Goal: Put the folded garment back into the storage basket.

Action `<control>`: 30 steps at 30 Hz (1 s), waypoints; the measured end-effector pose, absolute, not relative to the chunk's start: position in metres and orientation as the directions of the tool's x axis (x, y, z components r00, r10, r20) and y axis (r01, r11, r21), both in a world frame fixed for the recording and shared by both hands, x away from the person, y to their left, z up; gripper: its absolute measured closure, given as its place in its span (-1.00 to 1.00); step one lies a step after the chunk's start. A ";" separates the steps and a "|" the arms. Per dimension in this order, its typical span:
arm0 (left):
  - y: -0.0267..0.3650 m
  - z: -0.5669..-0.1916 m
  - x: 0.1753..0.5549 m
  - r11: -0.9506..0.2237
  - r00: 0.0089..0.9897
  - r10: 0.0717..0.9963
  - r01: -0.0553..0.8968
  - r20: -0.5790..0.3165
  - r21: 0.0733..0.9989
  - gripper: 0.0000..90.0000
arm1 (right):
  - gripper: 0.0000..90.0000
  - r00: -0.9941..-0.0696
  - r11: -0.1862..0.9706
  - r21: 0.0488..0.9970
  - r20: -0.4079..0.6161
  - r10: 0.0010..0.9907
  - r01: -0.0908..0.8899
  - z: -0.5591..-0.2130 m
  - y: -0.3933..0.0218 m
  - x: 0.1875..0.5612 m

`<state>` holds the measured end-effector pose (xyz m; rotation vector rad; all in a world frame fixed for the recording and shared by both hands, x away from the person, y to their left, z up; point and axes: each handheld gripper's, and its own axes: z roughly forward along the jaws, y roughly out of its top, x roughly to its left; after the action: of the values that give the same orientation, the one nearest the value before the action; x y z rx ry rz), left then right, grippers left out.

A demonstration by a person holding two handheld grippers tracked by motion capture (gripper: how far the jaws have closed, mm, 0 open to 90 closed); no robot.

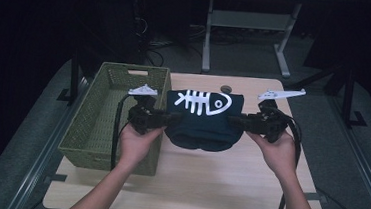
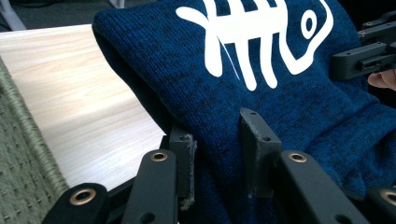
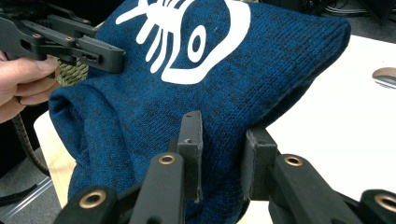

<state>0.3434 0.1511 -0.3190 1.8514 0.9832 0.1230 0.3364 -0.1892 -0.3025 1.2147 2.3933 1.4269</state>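
Landmark: green woven basket [image 1: 103,115], on left part of the counter [image 1: 202,181].
Garment: dark blue knit sweater [image 1: 203,122] w/ white fish-bone print [image 1: 202,102], folded; held up just right of the basket, above counter centre. Lower edge sags toward the counter; cannot tell if it touches.
Left hand-held gripper [image 1: 172,117]: at sweater's left edge, just over the basket's right wall. In left gripper view the jaws are narrow, w/ a fold of the knit [image 2: 261,112] pinched between them [image 2: 219,161].
Right hand-held gripper [image 1: 236,121]: at sweater's right edge, well away from the basket. In right gripper view the jaws are narrow and grip the knit [image 3: 219,93] between them [image 3: 223,158].
Left hand [image 1: 138,142]: grips the gripper body, near the basket's front-right corner.
Right hand [image 1: 278,153]: grips the other gripper body, far side of the sweater from the basket.
Print: faces up & toward the person, fish head pointing away from the basket.
Basket inside: the part visible looks empty.
Counter: light wood; round hole [image 1: 226,89] behind the sweater, to the right of the basket's back edge.
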 end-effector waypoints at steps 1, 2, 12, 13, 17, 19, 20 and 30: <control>0.151 -0.319 0.343 -0.175 0.665 0.672 0.571 -0.327 0.802 0.52 | 0.61 -0.680 0.246 0.779 0.292 0.673 0.577 -0.302 -0.188 0.337; 0.152 -0.319 0.343 -0.176 0.665 0.673 0.569 -0.324 0.803 0.52 | 0.61 -0.680 0.244 0.779 0.292 0.672 0.577 -0.302 -0.187 0.338; 0.167 -0.315 0.345 -0.160 0.651 0.686 0.570 -0.324 0.806 0.52 | 0.61 -0.693 0.259 0.782 0.282 0.663 0.566 -0.297 -0.173 0.343; 0.168 -0.314 0.345 -0.159 0.649 0.688 0.570 -0.323 0.806 0.52 | 0.61 -0.693 0.259 0.781 0.283 0.663 0.568 -0.297 -0.172 0.344; 0.172 -0.312 0.345 -0.159 0.645 0.694 0.569 -0.319 0.807 0.52 | 0.61 -0.694 0.257 0.781 0.289 0.659 0.570 -0.295 -0.167 0.346; 0.175 -0.311 0.344 -0.158 0.646 0.695 0.566 -0.316 0.809 0.52 | 0.61 -0.700 0.254 0.782 0.298 0.649 0.569 -0.295 -0.166 0.348; 0.175 -0.311 0.344 -0.158 0.646 0.695 0.566 -0.316 0.809 0.52 | 0.61 -0.701 0.254 0.782 0.301 0.647 0.570 -0.295 -0.165 0.349; 0.186 -0.308 0.343 -0.149 0.639 0.700 0.568 -0.319 0.810 0.52 | 0.61 -0.710 0.259 0.781 0.307 0.634 0.569 -0.293 -0.156 0.352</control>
<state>0.3429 0.1864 -0.3082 1.8265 1.0156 0.1600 0.3520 -0.1558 -0.2928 1.1668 2.4370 1.4642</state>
